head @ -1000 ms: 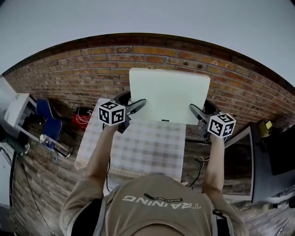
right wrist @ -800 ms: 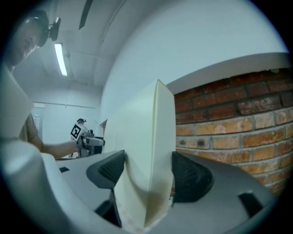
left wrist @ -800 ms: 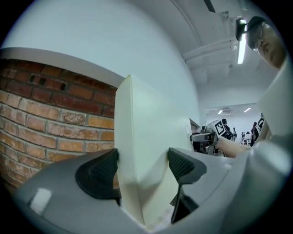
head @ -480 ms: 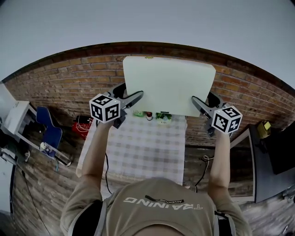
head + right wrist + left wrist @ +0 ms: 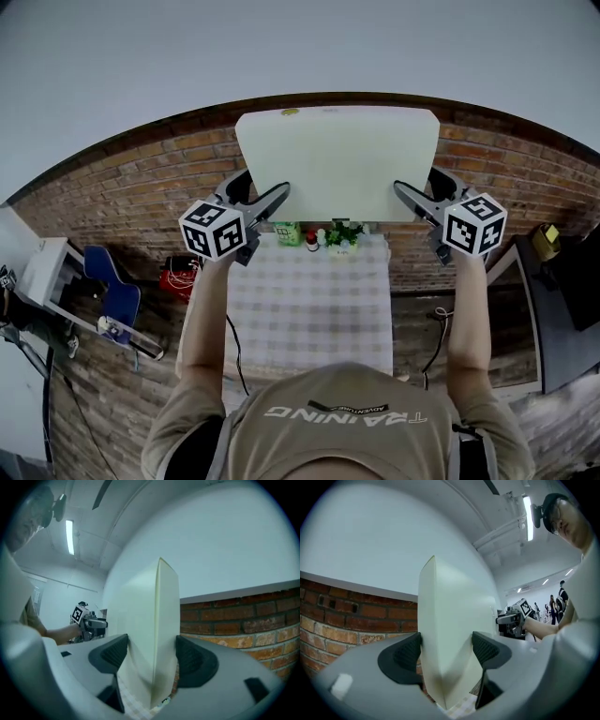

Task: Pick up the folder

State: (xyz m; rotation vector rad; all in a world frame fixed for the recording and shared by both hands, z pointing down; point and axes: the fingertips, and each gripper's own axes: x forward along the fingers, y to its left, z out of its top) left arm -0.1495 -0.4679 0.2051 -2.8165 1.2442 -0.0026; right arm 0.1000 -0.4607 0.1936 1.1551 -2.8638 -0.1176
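Folder [image 5: 337, 164] looks light, thin and fairly stiff, with smooth pale covers that could slip or bow, so a hold on both side edges suits it. Left gripper [image 5: 278, 195] is closed on its left edge and right gripper [image 5: 405, 194] on its right edge, each pair of jaws pressing the covers from both sides near the lower corners. It hangs between them, up off the table [image 5: 309, 309], above that table's far end.
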